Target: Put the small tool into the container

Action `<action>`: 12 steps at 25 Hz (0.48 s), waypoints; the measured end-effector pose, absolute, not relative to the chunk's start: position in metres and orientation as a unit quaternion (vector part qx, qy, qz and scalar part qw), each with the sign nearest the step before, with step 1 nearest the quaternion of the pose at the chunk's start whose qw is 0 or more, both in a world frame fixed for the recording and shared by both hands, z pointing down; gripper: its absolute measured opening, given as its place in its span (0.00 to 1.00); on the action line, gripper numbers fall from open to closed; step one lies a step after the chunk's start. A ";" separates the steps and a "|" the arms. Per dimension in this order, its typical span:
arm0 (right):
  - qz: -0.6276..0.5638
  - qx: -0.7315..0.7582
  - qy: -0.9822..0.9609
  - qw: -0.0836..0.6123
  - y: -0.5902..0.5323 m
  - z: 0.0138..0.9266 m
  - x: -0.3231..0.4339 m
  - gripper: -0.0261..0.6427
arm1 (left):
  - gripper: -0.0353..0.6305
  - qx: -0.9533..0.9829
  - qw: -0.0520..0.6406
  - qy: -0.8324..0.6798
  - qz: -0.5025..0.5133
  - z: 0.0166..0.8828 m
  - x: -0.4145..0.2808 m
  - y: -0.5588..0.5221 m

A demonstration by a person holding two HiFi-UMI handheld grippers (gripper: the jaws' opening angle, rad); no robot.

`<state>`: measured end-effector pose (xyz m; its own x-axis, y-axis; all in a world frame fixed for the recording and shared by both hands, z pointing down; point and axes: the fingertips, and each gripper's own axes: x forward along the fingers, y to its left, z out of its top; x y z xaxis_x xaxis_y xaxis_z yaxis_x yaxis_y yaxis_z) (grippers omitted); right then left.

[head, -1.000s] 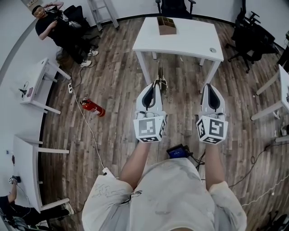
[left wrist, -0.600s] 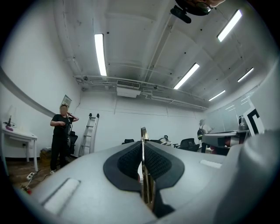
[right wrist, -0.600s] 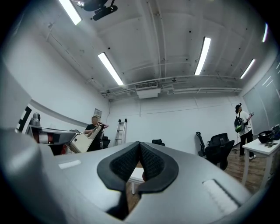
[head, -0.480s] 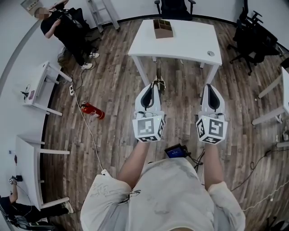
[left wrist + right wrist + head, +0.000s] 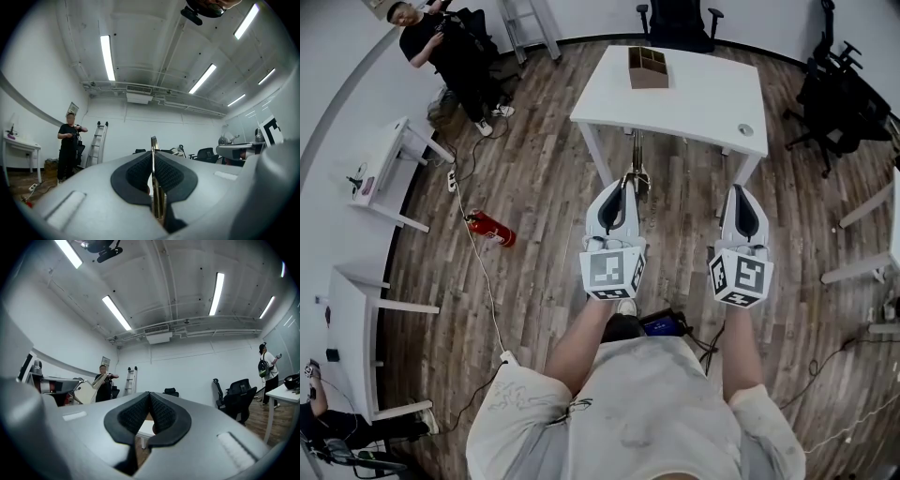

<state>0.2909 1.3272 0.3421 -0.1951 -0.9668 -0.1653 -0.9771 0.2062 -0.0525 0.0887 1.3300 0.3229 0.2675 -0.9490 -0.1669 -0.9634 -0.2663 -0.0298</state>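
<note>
My left gripper (image 5: 624, 185) is shut on a thin brass-coloured tool (image 5: 635, 155), which sticks out forward past the jaws. In the left gripper view the tool (image 5: 153, 173) stands upright, pinched between the black pads (image 5: 136, 173). The container is a brown compartmented box (image 5: 648, 67) at the far edge of a white table (image 5: 703, 94), well ahead of both grippers. My right gripper (image 5: 741, 193) is held level beside the left one, shut with nothing in it (image 5: 149, 397). Both are in the air over the wooden floor, short of the table.
A small round thing (image 5: 745, 130) lies on the table's right side. A red fire extinguisher (image 5: 490, 228) and a cable lie on the floor to the left. White desks (image 5: 384, 173) line the left, office chairs (image 5: 848, 103) the right. A person (image 5: 450, 47) stands far left.
The head view has shifted: the table and box now sit slightly lower and to the right. Both grippers keep the same pose, and the tool stays clamped in the left one.
</note>
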 end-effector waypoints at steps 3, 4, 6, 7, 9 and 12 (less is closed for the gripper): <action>0.033 -0.627 0.774 0.080 1.295 0.344 0.279 0.05 | 0.09 -0.793 0.061 0.603 0.061 0.325 0.078 1.297; 0.034 -0.627 0.774 0.079 1.275 0.342 0.273 0.05 | 0.09 -0.793 0.060 0.603 0.062 0.323 0.072 1.277; 0.036 -0.628 0.774 0.078 1.226 0.339 0.259 0.05 | 0.09 -0.794 0.061 0.601 0.065 0.320 0.058 1.227; 0.037 -0.628 0.773 0.077 1.203 0.338 0.255 0.05 | 0.09 -0.794 0.061 0.601 0.065 0.320 0.054 1.204; 0.038 -0.629 0.773 0.075 1.164 0.338 0.257 0.05 | 0.09 -0.794 0.060 0.601 0.065 0.320 0.055 1.164; 0.036 -0.632 0.771 0.074 1.105 0.333 0.268 0.05 | 0.09 -0.794 0.057 0.602 0.065 0.316 0.063 1.104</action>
